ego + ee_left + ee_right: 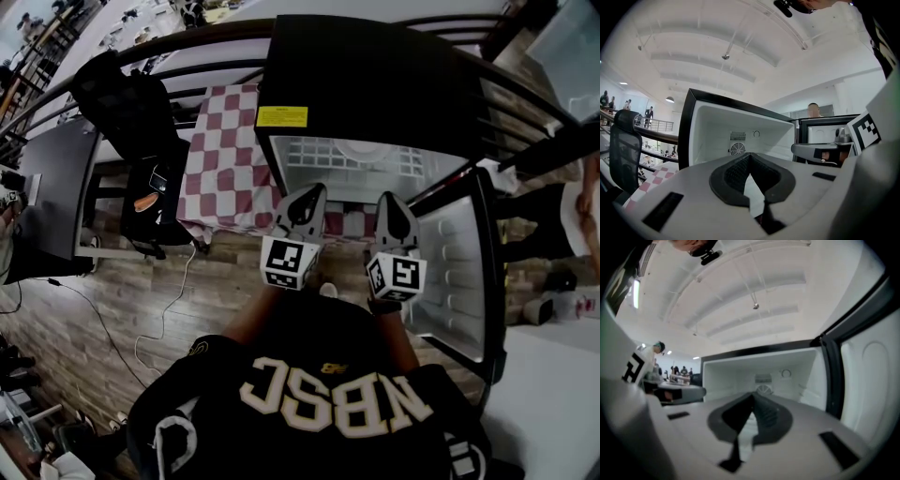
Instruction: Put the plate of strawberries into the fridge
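A small black fridge (375, 75) stands open in front of me, its white inside (375, 159) bare apart from a wire shelf. The door (459, 272) hangs open to the right. My left gripper (314, 192) and right gripper (394, 199) are held side by side just before the opening, both pointing into it. In the left gripper view the left gripper (749, 155) has its jaws meeting at the tips, with nothing between them. In the right gripper view the right gripper (752, 395) is shut and empty too. No plate of strawberries shows in any view.
A table with a red and white checked cloth (225, 150) stands left of the fridge. A black office chair (131, 112) is further left. A white cable (169, 300) lies on the wooden floor. A person (562, 216) stands beyond the open door.
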Available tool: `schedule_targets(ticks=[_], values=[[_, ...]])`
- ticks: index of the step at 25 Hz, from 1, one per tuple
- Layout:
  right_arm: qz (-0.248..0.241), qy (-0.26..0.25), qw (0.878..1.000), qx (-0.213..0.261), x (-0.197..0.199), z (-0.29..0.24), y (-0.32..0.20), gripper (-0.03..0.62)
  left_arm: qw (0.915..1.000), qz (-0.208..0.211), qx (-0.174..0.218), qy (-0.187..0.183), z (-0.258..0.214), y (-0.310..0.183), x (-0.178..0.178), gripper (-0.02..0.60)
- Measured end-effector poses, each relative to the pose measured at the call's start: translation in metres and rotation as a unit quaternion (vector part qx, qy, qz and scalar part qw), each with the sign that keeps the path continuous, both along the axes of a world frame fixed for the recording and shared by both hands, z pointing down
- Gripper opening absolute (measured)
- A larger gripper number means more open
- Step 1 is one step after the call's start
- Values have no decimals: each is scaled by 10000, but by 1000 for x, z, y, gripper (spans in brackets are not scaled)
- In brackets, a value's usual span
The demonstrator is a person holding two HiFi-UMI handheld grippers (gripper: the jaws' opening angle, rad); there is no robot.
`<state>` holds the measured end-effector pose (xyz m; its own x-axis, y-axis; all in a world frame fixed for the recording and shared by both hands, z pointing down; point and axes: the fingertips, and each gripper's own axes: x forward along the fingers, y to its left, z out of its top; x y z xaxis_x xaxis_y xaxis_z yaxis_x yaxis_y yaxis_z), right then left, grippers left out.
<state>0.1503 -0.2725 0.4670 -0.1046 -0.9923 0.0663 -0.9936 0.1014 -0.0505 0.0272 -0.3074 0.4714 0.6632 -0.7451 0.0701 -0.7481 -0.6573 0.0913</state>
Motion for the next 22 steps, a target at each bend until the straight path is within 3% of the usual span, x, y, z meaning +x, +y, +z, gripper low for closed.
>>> schedule_targets(ticks=[22], values=[[-262,199,9994,72,-22,-6,0,20,9999,25,132,76,-6,3,6,15]])
